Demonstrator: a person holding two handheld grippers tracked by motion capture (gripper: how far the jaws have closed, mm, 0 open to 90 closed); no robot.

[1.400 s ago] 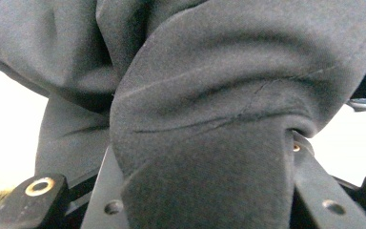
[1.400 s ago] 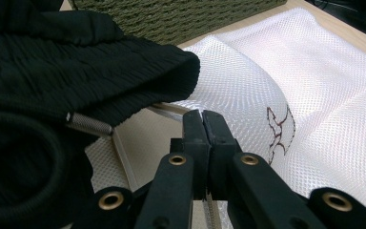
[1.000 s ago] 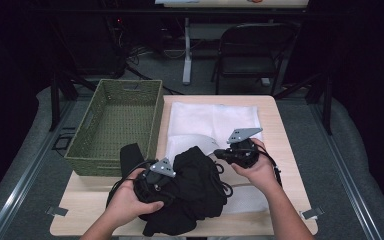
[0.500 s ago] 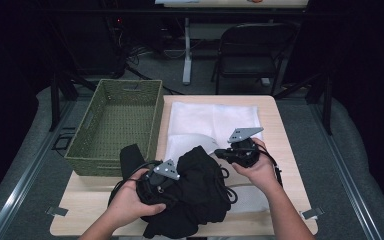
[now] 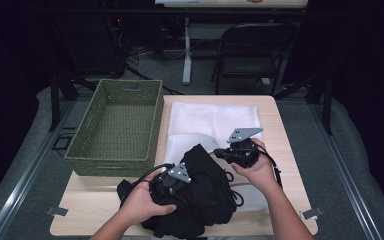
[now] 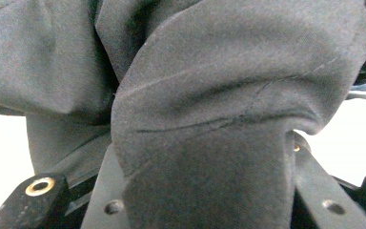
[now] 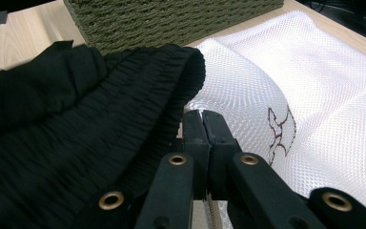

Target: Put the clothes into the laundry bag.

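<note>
A black garment (image 5: 207, 192) with an elastic waistband (image 7: 138, 81) lies bunched at the table's front, partly on a white mesh bag (image 5: 215, 117). My left gripper (image 5: 187, 176) is buried in the garment's left side and shut on a thick fold of its cloth (image 6: 209, 143), which hides the jaw tips. At the garment's upper right, my right gripper (image 5: 219, 151) has its jaws pressed together (image 7: 202, 118) on the raised edge of the mesh bag (image 7: 314, 90), right beside the waistband. The bag's near edge curves up off the table there.
A green woven basket (image 5: 115, 164) stands on the table's left half, close behind the garment, and its wall (image 7: 171, 19) is near my right gripper. Bare wooden table (image 5: 87, 207) lies at the front left. A folding chair (image 5: 255, 50) stands beyond the table.
My left gripper has carried the garment's fold rightwards, towards the right gripper and the bag's raised edge. The right gripper has hardly moved.
</note>
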